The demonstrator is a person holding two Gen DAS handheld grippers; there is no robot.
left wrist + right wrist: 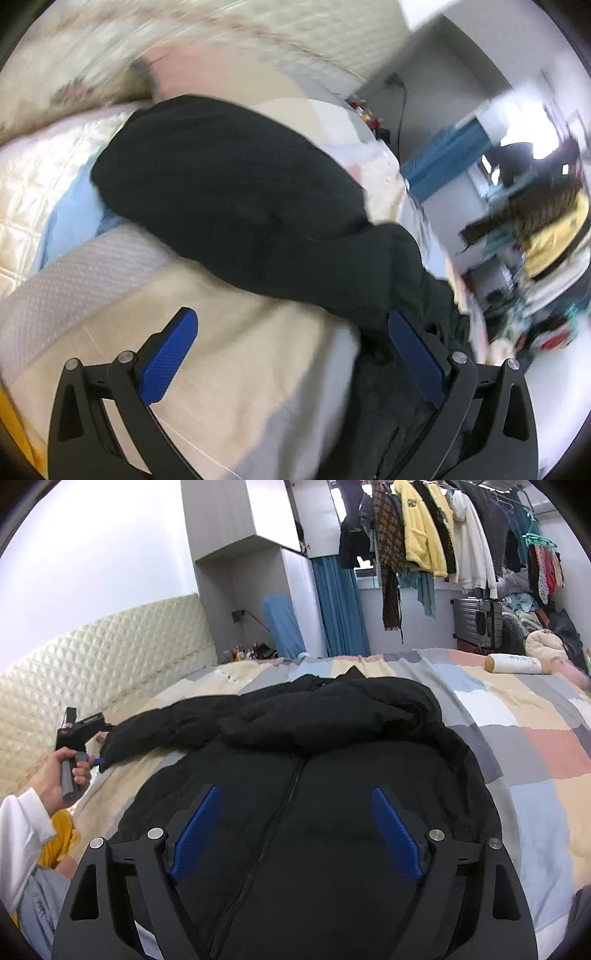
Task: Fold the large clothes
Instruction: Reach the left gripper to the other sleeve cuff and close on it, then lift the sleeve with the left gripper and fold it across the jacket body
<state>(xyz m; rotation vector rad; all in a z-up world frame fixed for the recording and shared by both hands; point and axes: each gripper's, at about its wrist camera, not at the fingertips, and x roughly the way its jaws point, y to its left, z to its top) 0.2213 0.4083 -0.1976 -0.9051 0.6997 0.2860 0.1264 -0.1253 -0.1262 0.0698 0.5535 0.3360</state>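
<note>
A black puffy jacket (314, 775) lies front up on a patchwork bedspread (517, 720), zipper down its middle, hood bunched at the far end. One sleeve (166, 731) stretches left. My right gripper (295, 797) is open just above the jacket's chest. My left gripper (291, 321) is open, blurred by motion, over the sleeve (240, 206); its right finger (417, 358) touches the black cloth. In the right wrist view the left gripper (94, 762) is at the sleeve's cuff, held by a hand.
A quilted cream headboard (110, 657) stands on the left. A cylindrical bolster (517, 663) lies on the bed's far right. Hanging clothes (424, 535), a suitcase (476, 616), a blue curtain (340, 609) and a grey cabinet (251, 554) stand beyond the bed.
</note>
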